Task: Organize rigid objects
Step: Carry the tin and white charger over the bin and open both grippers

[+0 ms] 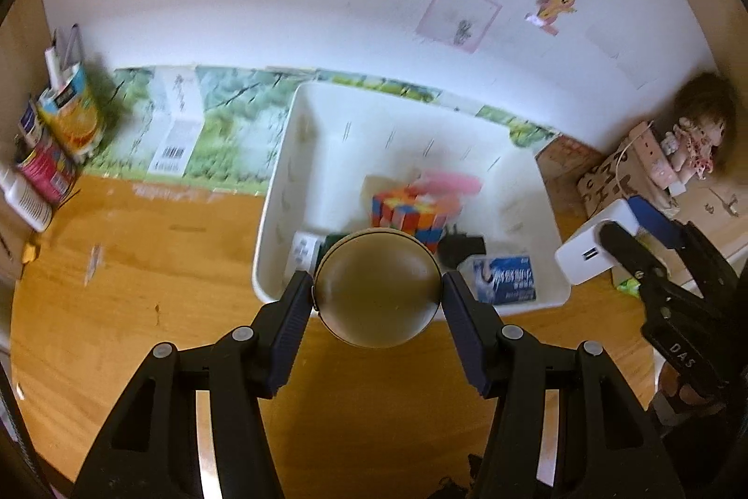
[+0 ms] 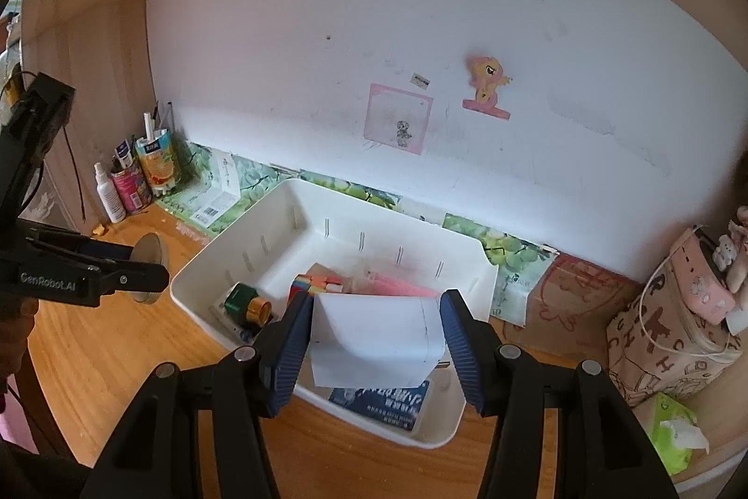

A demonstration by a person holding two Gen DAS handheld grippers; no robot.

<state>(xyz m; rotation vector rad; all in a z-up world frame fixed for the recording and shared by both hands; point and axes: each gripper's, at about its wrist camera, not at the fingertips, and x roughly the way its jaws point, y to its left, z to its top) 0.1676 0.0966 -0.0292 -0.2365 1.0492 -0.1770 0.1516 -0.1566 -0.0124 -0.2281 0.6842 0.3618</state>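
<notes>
round brass-coloured metal disc (image 1: 377,288): smooth, dull sheen
white rectangular plastic bin (image 2: 224,260): smooth, semi-gloss
white plastic charger block (image 2: 374,340): matt
orange-brown wooden desk (image 1: 140,265): smooth – visible grain

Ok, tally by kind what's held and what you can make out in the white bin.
Round brown disc, held: 1
White charger block, held: 1
Puzzle cube, in bin: 1
Blue packet, in bin: 1
Green-and-gold bottle, in bin: 1
Total: 5; the rest is unclear.
</notes>
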